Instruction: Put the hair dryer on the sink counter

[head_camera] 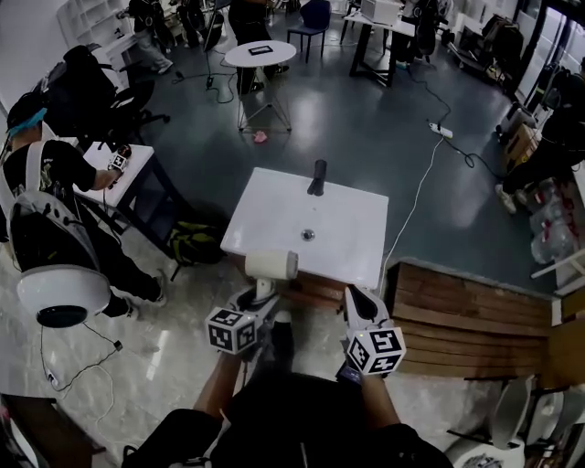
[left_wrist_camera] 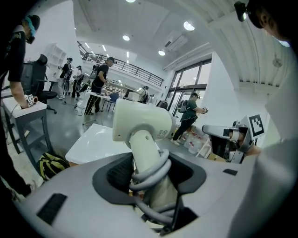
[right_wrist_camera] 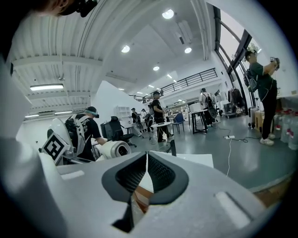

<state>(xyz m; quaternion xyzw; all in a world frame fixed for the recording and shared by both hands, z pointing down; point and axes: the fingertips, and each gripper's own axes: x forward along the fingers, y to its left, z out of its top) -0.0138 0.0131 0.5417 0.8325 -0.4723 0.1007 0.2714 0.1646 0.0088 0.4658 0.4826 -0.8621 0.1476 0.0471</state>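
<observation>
Cream hair dryer [left_wrist_camera: 142, 126] clamped between left jaws

place: probably a lab hall | signs: work desks [head_camera: 382, 20], mezzanine railing [left_wrist_camera: 126, 68], rigged people [head_camera: 47, 206]

A round white table [head_camera: 260, 53] is seen far back, a small pink object [head_camera: 260, 137] lying near its legs. A yellow-black backpack [head_camera: 194, 243] is set beside a white desk [head_camera: 123, 169].

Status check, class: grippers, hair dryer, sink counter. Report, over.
Left gripper shut on hair dryer, at near edge of sink counter. Right gripper shut, empty. Faucet at far edge.
</observation>
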